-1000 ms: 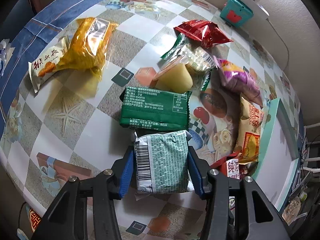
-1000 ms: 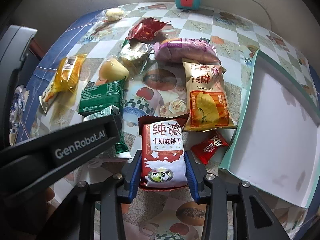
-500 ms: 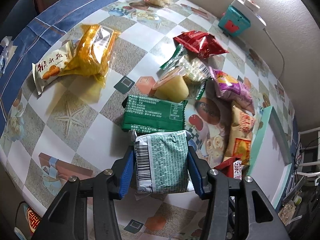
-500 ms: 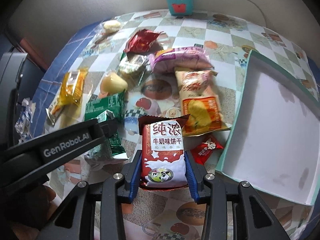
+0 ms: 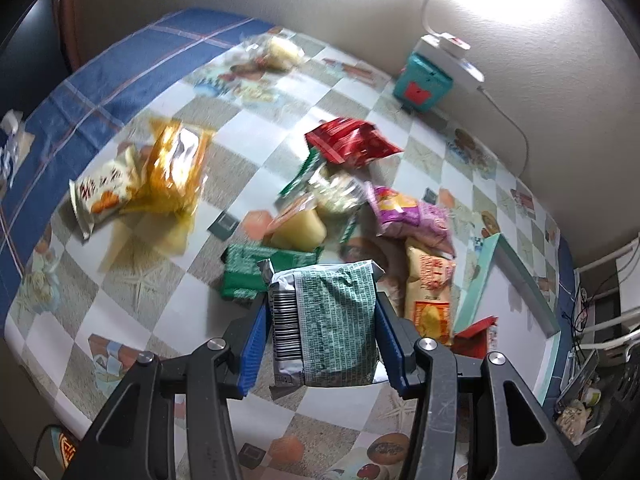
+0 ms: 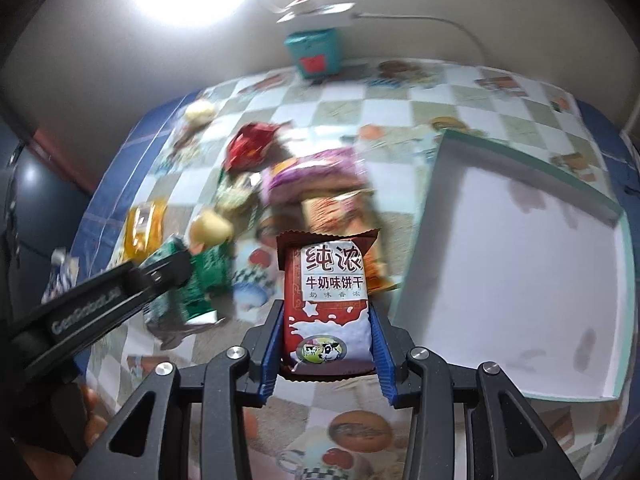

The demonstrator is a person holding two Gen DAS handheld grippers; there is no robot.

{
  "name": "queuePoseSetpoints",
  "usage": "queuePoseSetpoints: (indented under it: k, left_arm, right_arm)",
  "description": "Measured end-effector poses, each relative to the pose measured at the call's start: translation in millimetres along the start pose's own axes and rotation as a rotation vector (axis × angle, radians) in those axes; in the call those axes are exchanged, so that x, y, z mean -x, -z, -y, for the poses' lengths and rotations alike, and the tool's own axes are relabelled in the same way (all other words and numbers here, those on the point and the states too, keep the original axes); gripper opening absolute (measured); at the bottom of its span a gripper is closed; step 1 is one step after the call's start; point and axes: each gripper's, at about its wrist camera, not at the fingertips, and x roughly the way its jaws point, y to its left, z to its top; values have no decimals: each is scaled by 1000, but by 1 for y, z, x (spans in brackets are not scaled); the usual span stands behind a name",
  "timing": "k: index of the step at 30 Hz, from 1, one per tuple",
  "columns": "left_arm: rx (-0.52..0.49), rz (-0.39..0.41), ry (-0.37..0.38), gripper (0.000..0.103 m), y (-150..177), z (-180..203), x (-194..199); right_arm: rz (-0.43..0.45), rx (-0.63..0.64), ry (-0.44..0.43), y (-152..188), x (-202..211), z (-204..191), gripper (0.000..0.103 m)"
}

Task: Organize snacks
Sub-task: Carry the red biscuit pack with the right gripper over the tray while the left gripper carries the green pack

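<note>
**Snack sort: two packets in hand, tray not yet stocked**

We list the left gripper clamped on a silver-green packet, barcode side up, held above the table. We list the right gripper clamped on a red-and-white milk biscuit packet, also held clear of the table, just beside the tray's near-left edge.

Container: one shallow tray with a teal rim and white floor, at the right of the checked tablecloth. We see nothing in it; only faint marks on the floor.

Stock left loose on the cloth, as we count it:
- green flat packet, behind the left gripper
- pale yellow jelly cup
- clear packet with green ends
- red packet
- purple bag
- yellow-orange chip bag
- small red sachet, by the tray wall
- orange wrapper and white biscuit packet, well apart on the left
- a wrapped bun far back

We judge the task barely begun: both packets await placing, the rest follows.
</note>
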Motion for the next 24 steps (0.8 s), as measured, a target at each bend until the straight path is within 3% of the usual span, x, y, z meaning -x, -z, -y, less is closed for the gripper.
queuePoseSetpoints:
  k: [5,24]
  left_arm:
    - [-87,45,8,52,2,31,3]
    - [-481,120,119,52,39,182,-24]
  right_arm:
    - [41,-100,71,-7,12,37,43]
    - [88,-504,156,10,38,183,43]
